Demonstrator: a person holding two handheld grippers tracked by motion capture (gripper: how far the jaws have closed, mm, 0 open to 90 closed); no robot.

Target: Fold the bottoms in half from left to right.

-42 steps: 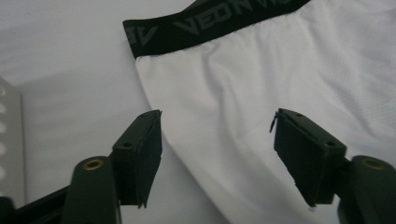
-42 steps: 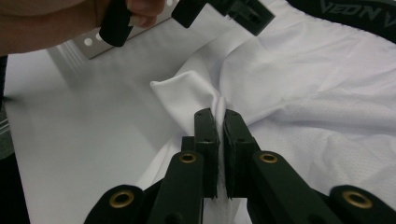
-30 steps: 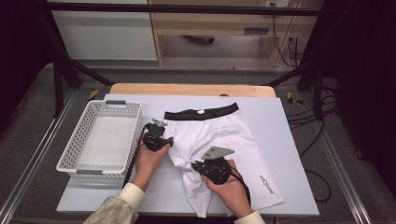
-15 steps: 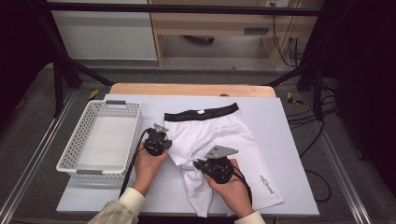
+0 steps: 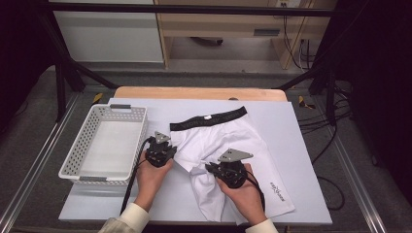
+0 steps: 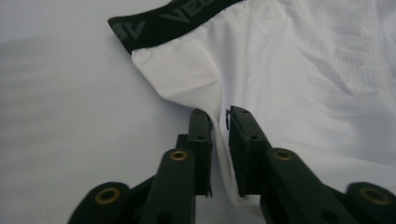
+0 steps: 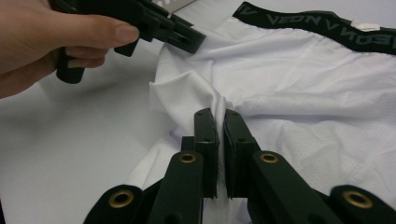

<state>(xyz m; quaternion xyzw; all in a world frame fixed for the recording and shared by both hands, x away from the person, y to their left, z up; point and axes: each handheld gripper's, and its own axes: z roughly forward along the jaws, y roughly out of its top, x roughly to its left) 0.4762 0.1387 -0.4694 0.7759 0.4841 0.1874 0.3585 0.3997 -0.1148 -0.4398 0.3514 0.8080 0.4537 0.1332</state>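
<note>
High view: white shorts (image 5: pixel 228 150) with a black waistband (image 5: pixel 209 120) lie spread on the pale bench (image 5: pixel 311 141), one leg reaching toward the near right corner. A white slotted basket (image 5: pixel 104 143) stands just beside them on the left of the bench. The left claw (image 5: pixel 171 145) sits at the left edge of the shorts, below the waistband's end; the right claw (image 5: pixel 210 168) is at the crotch area, where the fabric bunches. A person's hands come in from the near edge, each holding one claw.

Left gripper view: the left claw (image 6: pixel 219 140) has a fold of the white fabric (image 6: pixel 196 79) running between its jaws. The jaws have just been opening a little after closing; a narrow gap shows, and the cloth touches the left jaw while the right jaw stands slightly off it. The waistband's end (image 6: pixel 140 30) lies beyond, on the bench (image 6: pixel 56 107).

Right gripper view: the right claw (image 7: pixel 219 122) is closed tight on a raised pinch of the fabric (image 7: pixel 299 88). Farther off, the left claw (image 7: pixel 189 39) touches the shorts' edge, with a hand (image 7: pixel 51 42) around it.
</note>
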